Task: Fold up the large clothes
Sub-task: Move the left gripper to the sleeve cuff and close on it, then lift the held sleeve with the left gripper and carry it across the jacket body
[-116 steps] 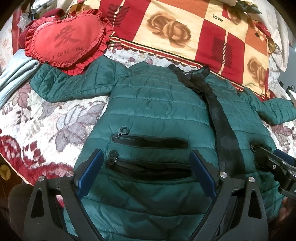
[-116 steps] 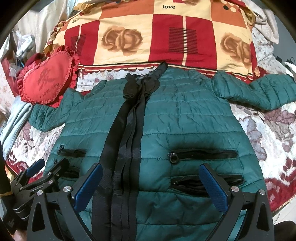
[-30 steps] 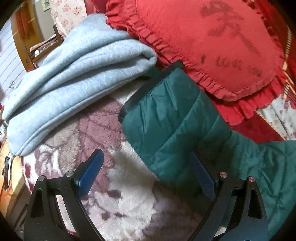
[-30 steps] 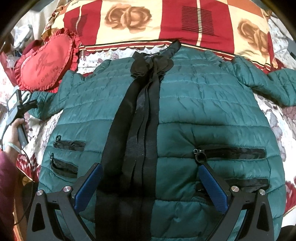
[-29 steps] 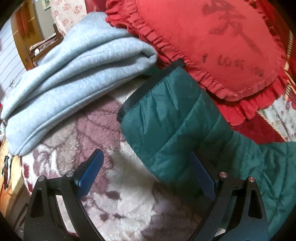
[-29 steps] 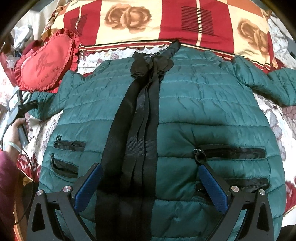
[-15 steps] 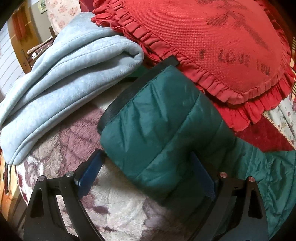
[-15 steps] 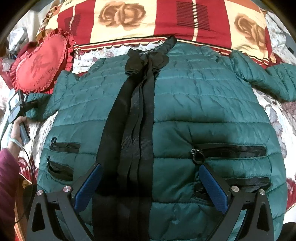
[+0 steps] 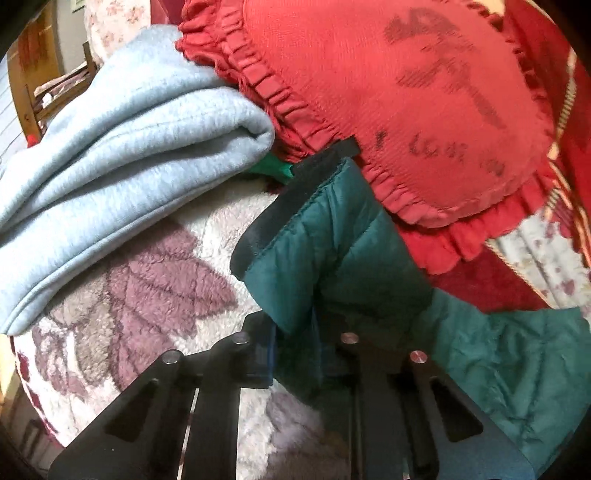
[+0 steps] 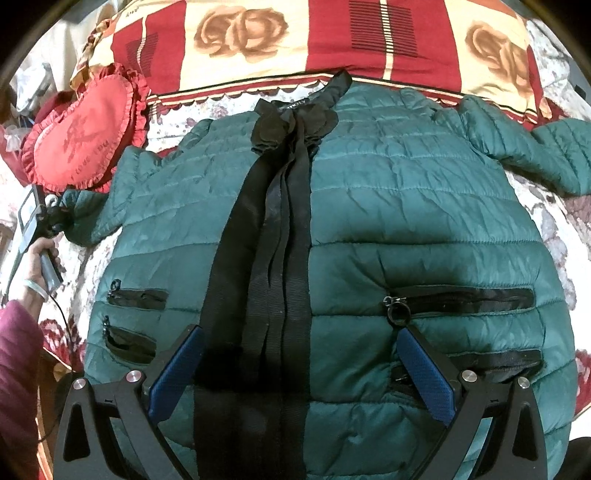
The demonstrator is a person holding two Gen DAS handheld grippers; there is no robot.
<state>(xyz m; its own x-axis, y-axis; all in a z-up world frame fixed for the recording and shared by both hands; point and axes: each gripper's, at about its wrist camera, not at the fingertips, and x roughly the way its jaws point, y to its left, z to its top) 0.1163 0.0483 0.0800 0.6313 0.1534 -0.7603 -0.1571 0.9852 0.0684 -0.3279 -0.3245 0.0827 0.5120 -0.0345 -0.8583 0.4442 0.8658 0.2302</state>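
Observation:
A green quilted jacket (image 10: 388,206) with a black zip band lies face up and spread flat on the bed. Its left sleeve (image 9: 332,240) ends in a black cuff (image 9: 273,214) beside the red pillow. My left gripper (image 9: 295,350) is shut on this sleeve just behind the cuff. In the right wrist view the left gripper (image 10: 51,218) shows at the far left, at the sleeve end. My right gripper (image 10: 299,373) is open and empty, hovering over the jacket's lower front above the zip band. The right sleeve (image 10: 535,151) lies stretched out to the right.
A red heart-shaped frilled pillow (image 9: 424,103) lies over the sleeve's far edge. A folded pale-blue fleece (image 9: 122,147) lies left of the cuff. A red and cream rose-patterned blanket (image 10: 295,33) lies past the collar. The floral bedspread (image 9: 147,295) lies under all of it.
My left gripper has closed its jaws on the sleeve near the cuff; half a second ago they were open around it. The right gripper has stayed over the hem, open.

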